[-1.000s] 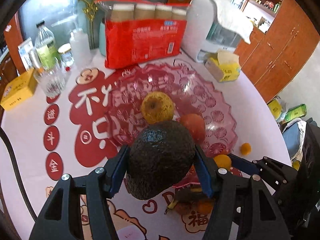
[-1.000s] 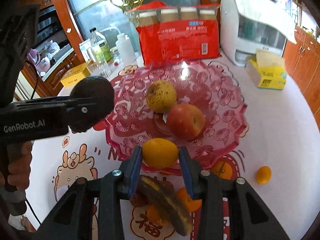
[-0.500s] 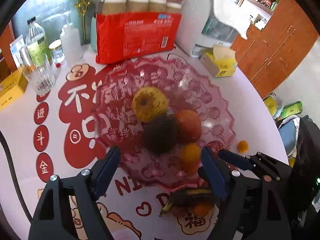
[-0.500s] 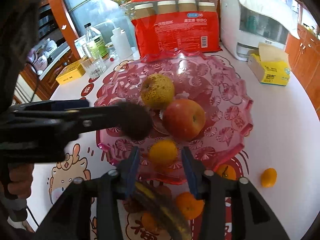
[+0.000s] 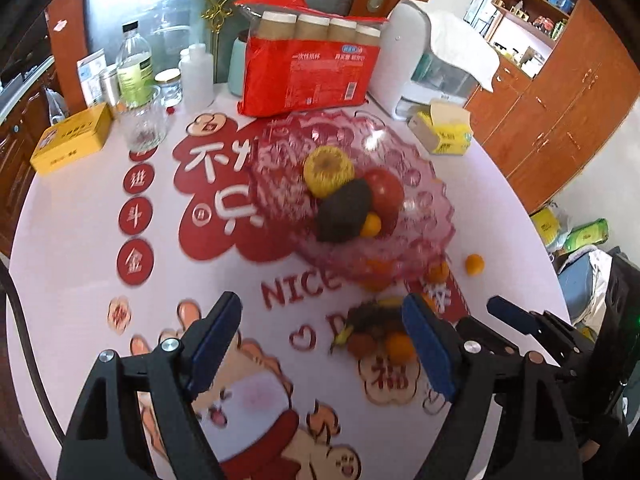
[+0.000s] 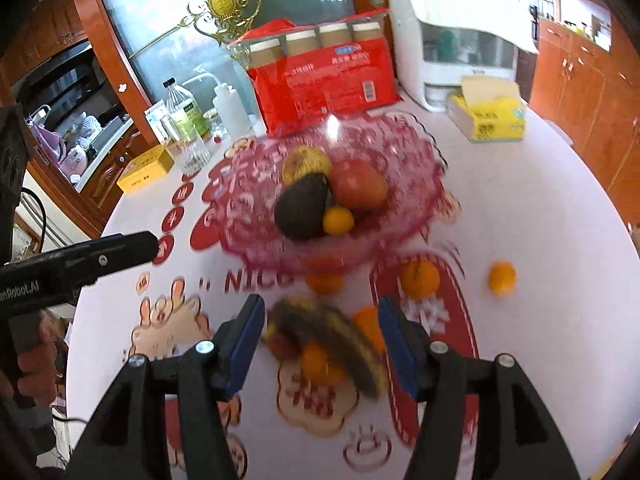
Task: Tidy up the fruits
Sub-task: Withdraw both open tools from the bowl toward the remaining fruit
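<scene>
Both tongs (image 5: 322,342) (image 6: 322,346) gape wide, empty.

A dark avocado (image 5: 344,211), yellow pear (image 5: 328,171), red apple (image 5: 385,189) and small orange (image 5: 371,225) fill a pink patterned glass bowl (image 5: 424,184) on a white table (image 5: 72,240) printed with red characters.
</scene>
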Tool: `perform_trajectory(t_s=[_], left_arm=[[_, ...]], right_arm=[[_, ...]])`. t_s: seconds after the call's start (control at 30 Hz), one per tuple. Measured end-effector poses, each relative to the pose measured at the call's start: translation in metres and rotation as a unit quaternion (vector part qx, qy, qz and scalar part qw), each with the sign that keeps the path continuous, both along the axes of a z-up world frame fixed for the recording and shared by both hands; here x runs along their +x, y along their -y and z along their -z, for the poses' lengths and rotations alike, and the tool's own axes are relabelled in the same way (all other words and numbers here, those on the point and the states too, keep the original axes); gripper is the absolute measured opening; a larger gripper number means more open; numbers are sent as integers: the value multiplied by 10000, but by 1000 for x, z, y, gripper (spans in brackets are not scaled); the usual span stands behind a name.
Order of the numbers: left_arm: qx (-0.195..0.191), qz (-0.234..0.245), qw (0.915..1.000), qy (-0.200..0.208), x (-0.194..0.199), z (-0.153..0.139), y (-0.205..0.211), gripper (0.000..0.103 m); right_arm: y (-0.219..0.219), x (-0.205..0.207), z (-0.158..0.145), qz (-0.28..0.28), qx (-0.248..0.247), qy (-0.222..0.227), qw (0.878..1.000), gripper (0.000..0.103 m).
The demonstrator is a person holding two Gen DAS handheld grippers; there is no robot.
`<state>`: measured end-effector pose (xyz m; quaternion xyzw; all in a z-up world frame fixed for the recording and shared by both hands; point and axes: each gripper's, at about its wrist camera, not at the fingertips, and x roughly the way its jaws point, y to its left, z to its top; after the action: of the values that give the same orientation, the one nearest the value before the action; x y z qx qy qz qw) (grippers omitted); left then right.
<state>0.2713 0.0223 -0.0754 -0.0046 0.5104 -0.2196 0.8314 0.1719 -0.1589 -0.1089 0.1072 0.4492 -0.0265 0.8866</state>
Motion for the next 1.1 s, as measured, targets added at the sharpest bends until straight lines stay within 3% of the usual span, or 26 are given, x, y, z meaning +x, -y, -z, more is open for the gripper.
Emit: perform_trajectory(t_s=[0.3,0.53,0.73,0.9,1.1], left_arm=[[85,383,9992,-102,-61,13,-1,82],[76,479,9981,-391,-95,30,9,82],[-2,214,9979,-620,-104,35,22,82],[-9,-42,9986,-536,-105,26,39,82],[11,-531,9970,-560,-102,19,63,82]], right_arm=[[-2,-85,20,492,171,-291,9982,59],[9,-128,27,777,220,-259,9964,59],[33,-144,27,808,227,-172,9963,59],[62,-145,21,669,142,-149,9975,59],[102,-137,2,306,-270,96,9991,59]])
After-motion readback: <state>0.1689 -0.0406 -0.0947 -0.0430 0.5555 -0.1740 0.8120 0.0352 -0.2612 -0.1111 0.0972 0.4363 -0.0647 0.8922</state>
